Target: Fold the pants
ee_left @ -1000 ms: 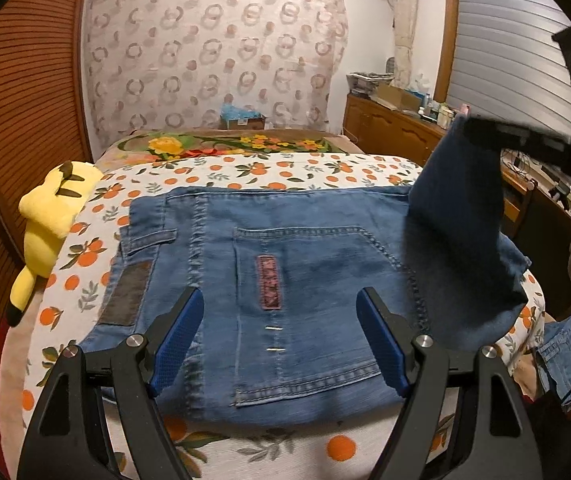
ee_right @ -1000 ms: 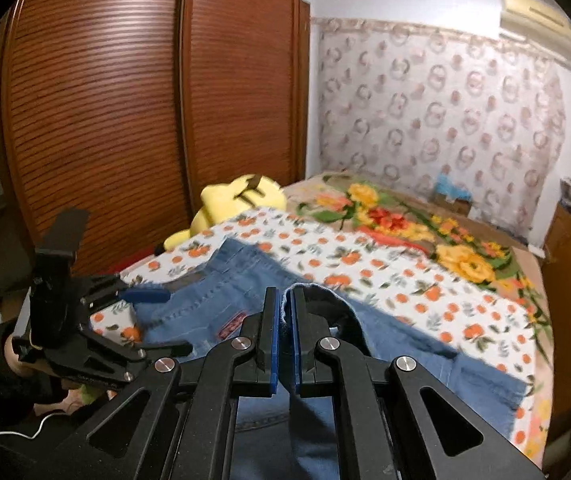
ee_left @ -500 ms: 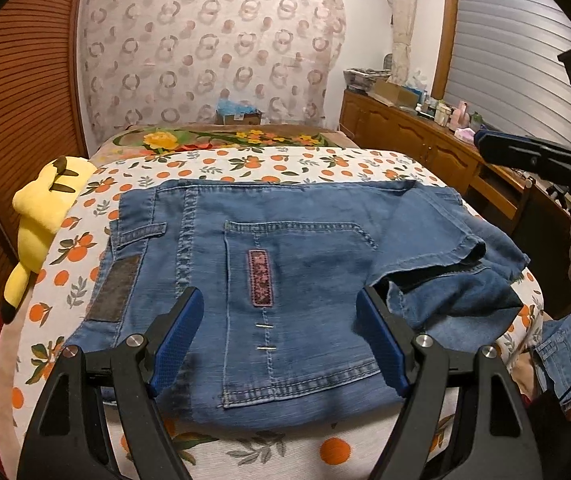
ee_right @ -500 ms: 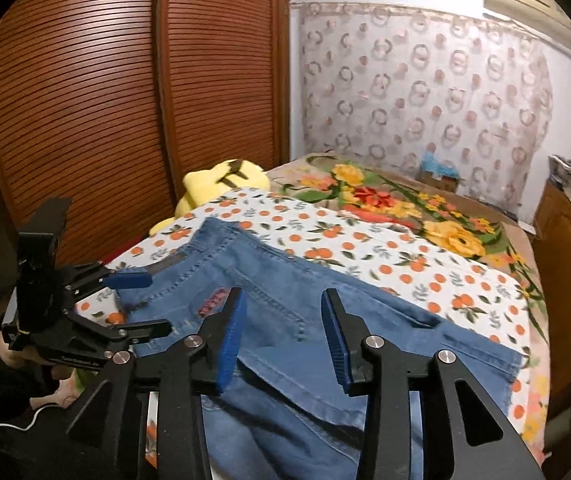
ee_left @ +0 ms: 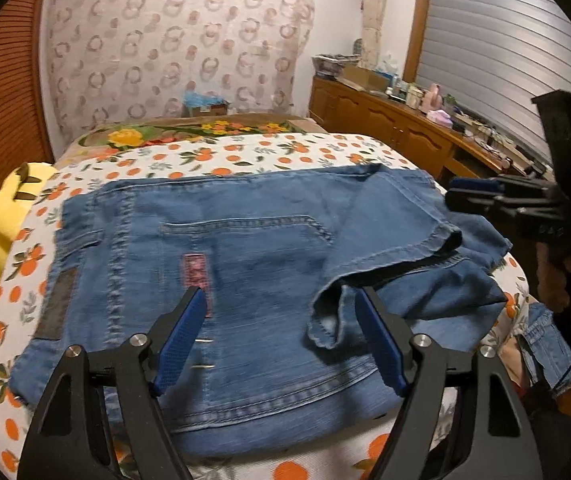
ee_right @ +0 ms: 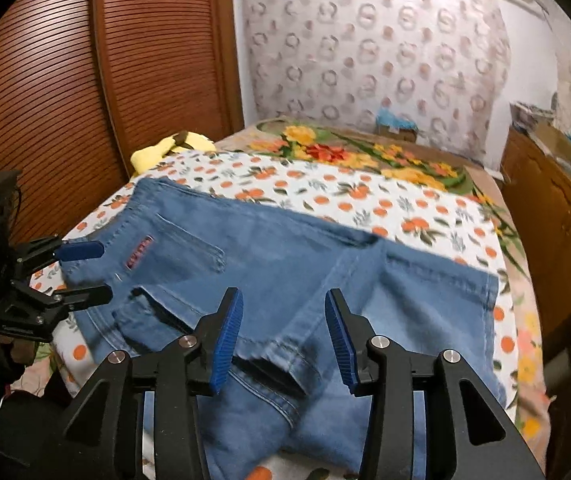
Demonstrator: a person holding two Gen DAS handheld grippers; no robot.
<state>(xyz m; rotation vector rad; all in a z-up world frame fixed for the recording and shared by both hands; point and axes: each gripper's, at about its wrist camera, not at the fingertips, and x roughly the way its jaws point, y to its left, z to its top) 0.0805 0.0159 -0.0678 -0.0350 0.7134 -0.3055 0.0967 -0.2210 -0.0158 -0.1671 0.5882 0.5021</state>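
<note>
Right gripper: jaws have just been opening and stand parted, released; no cloth between the blue pads, which hang over the folded-back leg hem at lower centre of the right wrist view.
Left gripper: jaws spread wide and have just narrowed a little; nothing clamped, the right pad just beside the crumpled hem.
Jeans: blue denim lying flat on the orange-print bedsheet, filling the middle of the left wrist view.
Long axis: runs left to right across that view, waistband with its dark patch at left, back pocket up.
Folded leg: doubled back from the right, hem toward frame centre.
Yellow plush toy: left edge, apart from the jeans.
</note>
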